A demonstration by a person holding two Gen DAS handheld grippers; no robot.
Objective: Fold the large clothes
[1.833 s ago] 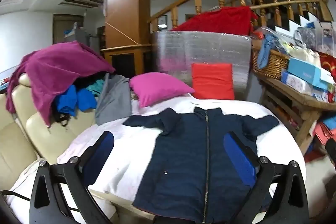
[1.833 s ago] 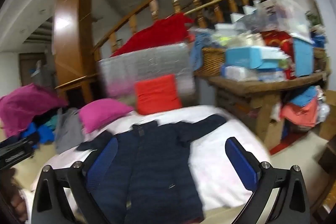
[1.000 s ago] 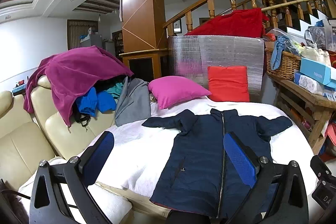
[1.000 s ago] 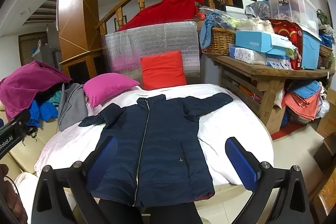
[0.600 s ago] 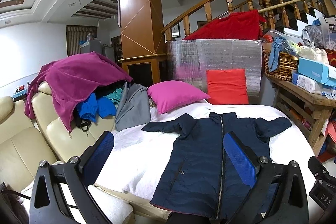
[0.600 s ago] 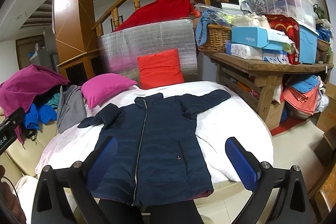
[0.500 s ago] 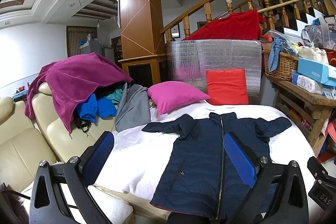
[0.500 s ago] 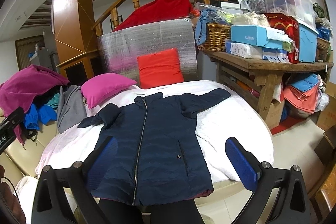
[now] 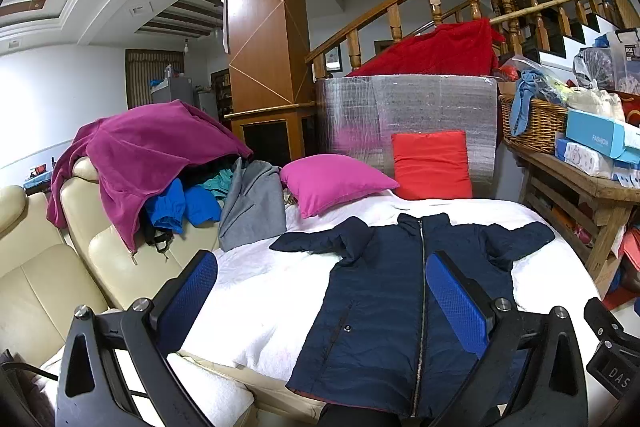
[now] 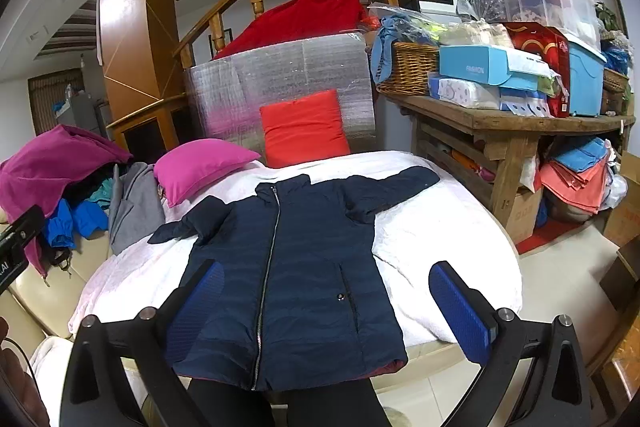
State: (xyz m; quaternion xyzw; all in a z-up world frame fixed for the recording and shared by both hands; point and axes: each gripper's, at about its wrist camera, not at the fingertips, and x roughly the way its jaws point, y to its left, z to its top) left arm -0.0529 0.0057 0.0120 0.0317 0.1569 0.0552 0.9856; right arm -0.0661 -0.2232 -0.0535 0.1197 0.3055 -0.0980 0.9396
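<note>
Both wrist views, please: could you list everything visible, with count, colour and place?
jacket: one, navy, zipped, spread flat on the white cover
white cover: one, over the round table
pillows: two, magenta pillow left, red pillow against the silver panel
clothes pile: magenta, blue and grey garments on the cream sofa
wooden bench: one, right, stacked with boxes and a basket
left gripper: black with blue pads, open, holding nothing
right gripper: same, open, holding nothing
</note>
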